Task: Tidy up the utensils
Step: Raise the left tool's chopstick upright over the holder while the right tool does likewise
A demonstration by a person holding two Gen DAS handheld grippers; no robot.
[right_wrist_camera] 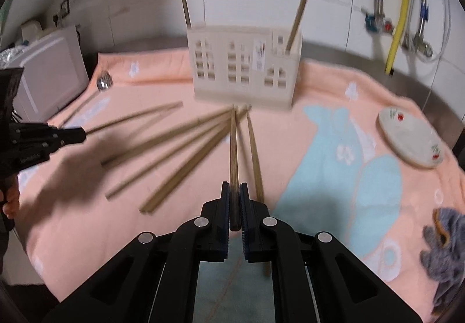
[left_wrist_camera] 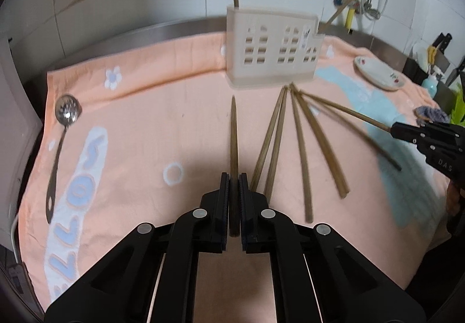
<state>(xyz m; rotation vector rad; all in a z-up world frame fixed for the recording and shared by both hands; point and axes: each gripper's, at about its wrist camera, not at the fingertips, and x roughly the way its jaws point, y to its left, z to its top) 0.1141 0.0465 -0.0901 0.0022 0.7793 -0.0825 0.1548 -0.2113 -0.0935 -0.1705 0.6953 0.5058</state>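
Left gripper (left_wrist_camera: 234,186) is clamped on one chopstick (left_wrist_camera: 233,131), pinched near its thick end; its long axis runs straight ahead along the fingers, tip toward the utensil holder (left_wrist_camera: 273,49). Right gripper (right_wrist_camera: 234,195) is likewise clamped on a second chopstick (right_wrist_camera: 234,142), same alignment. Loose chopsticks (left_wrist_camera: 316,142) lie fanned on the towel (left_wrist_camera: 145,119) between the two grippers, tips converging just before the holder. The holder stands beyond both held tips, one stick upright at each end. Judgement: the left suits the left compartment, the right the right one; each stick must tilt upright before insertion.
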